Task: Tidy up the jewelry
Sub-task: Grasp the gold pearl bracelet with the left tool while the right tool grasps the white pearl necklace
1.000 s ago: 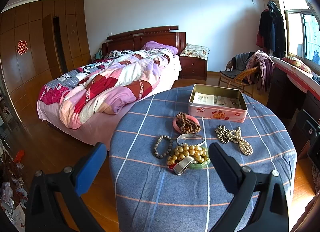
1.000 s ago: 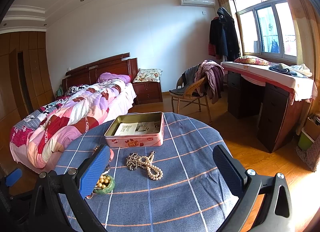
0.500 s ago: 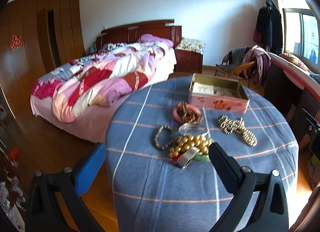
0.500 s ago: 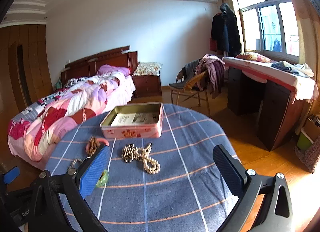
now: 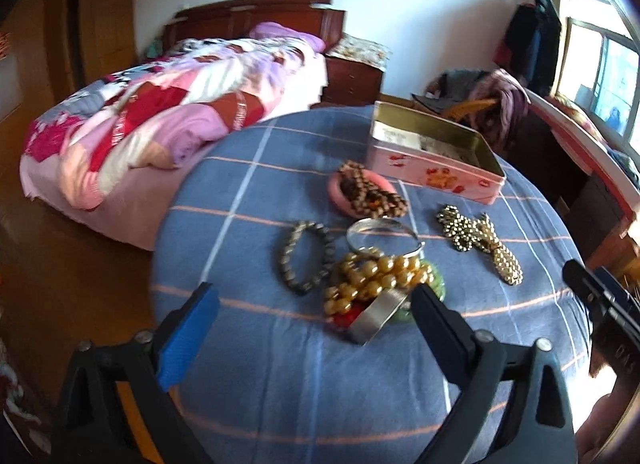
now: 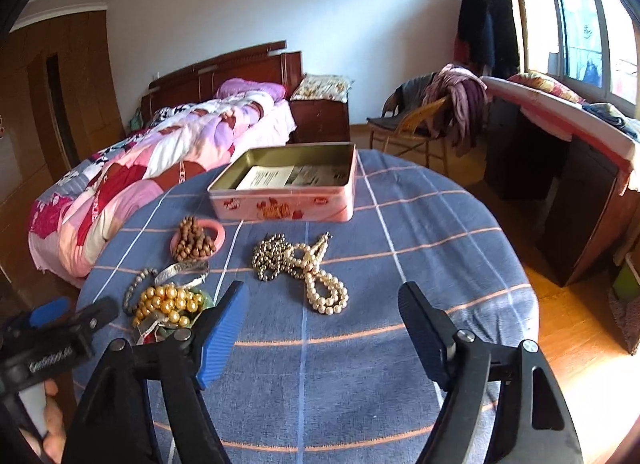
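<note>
- Your jewelry lies in a loose cluster on the round table with its blue checked cloth, spread from the middle toward 9 o'clock in the right wrist view.
- The pearl strands lie at the middle, tangled with a darker beaded chain.
- At 9 o'clock, the gold bead string is heaped over a green bangle, with a silver bangle touching its far side and a dark bead bracelet just beside.
- The brown beads sit on a pink ring.
- At 12 o'clock stands the open pink tin, paper inside.
- Your left gripper has just been closing a little; wide apart, holding nothing.
- Your right gripper likewise has been narrowing, empty, over bare cloth.
</note>
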